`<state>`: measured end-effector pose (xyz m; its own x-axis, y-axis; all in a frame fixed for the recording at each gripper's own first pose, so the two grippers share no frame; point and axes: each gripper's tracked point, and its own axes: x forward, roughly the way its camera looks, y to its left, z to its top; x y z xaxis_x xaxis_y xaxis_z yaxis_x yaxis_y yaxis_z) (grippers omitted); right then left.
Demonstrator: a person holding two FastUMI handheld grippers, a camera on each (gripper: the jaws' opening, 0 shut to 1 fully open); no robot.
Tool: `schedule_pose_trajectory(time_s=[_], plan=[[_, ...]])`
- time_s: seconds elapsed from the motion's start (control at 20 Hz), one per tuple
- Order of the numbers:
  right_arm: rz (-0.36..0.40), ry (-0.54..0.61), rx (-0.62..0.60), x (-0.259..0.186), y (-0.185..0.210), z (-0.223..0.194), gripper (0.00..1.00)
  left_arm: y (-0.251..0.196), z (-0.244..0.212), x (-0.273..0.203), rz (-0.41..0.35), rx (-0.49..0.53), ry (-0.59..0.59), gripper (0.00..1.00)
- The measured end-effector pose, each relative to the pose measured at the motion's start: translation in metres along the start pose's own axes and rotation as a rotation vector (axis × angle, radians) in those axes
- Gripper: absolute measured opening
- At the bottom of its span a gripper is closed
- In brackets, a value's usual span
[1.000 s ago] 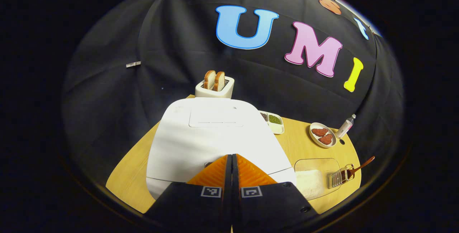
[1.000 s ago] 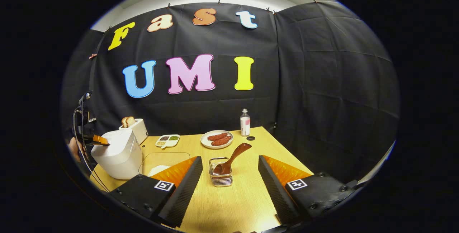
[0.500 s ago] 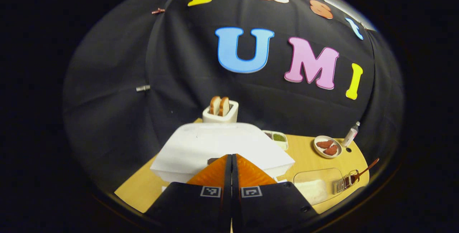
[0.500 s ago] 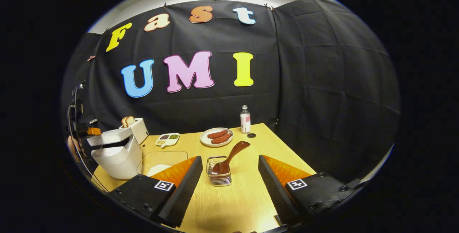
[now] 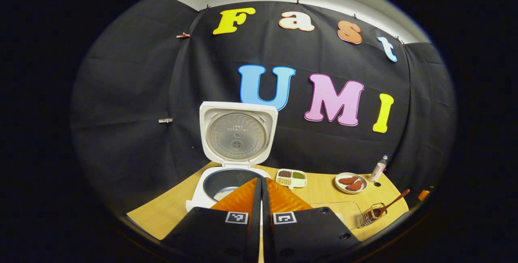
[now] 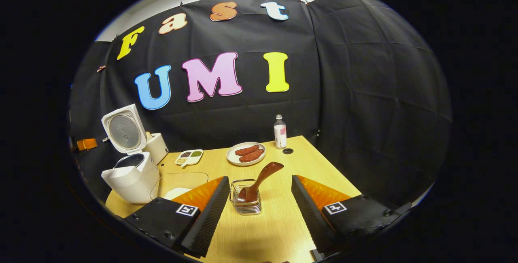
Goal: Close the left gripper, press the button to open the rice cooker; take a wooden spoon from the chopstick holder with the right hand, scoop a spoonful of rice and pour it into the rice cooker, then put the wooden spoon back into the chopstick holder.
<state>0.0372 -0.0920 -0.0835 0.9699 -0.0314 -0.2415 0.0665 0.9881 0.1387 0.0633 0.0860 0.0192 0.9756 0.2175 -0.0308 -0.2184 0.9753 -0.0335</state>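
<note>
Standing open, lid upright: rice cooker (image 5: 226,190), a little rice lying in its pot. Hovering just before it, fingers pressed together, holding nothing: left gripper (image 5: 261,182). Gaping wide and empty beside the chopstick holder (image 6: 245,202), wooden spoon (image 6: 259,180) leaning inside: right gripper (image 6: 259,190).

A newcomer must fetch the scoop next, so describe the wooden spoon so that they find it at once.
Start at the white rice cooker with its lid up at the table's left end. Go right past the clear tray of rice to the small wire holder. The wooden spoon stands in it, the one dark brown thing leaning out.
</note>
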Motion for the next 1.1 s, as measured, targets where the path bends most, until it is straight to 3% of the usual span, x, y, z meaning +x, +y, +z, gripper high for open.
schedule_pose_trajectory(time_s=[0.2, 0.3, 0.4, 0.45, 0.55, 0.6, 0.9, 1.1], plan=[[0.022, 0.074, 0.044, 0.040, -0.011, -0.016, 0.96, -0.022, -0.041, -0.025, 0.000, -0.027, 0.049, 0.11], [0.044, 0.102, 0.067, 0.059, -0.015, -0.025, 0.98, -0.034, -0.052, -0.035, 0.002, -0.063, 0.052, 0.17], [0.069, 0.123, 0.092, 0.074, -0.017, -0.031, 0.98, -0.041, -0.056, -0.046, 0.017, -0.077, 0.039, 0.31], [0.077, 0.138, 0.106, 0.081, -0.017, -0.035, 0.98, -0.044, -0.058, -0.052, 0.024, -0.080, 0.039, 0.45], [0.093, 0.156, 0.128, 0.092, -0.014, -0.042, 0.98, -0.050, -0.066, -0.063, 0.033, -0.088, 0.052, 0.84], [0.098, 0.164, 0.133, 0.097, -0.013, -0.046, 0.99, -0.054, -0.070, -0.070, 0.032, -0.091, 0.063, 0.95], [0.116, 0.216, 0.172, 0.136, -0.005, -0.072, 0.99, -0.054, -0.096, -0.088, 0.084, -0.064, 0.149, 0.96], [0.132, 0.182, 0.209, 0.164, 0.004, -0.071, 0.96, -0.061, -0.103, -0.095, 0.103, -0.060, 0.182, 0.96]])
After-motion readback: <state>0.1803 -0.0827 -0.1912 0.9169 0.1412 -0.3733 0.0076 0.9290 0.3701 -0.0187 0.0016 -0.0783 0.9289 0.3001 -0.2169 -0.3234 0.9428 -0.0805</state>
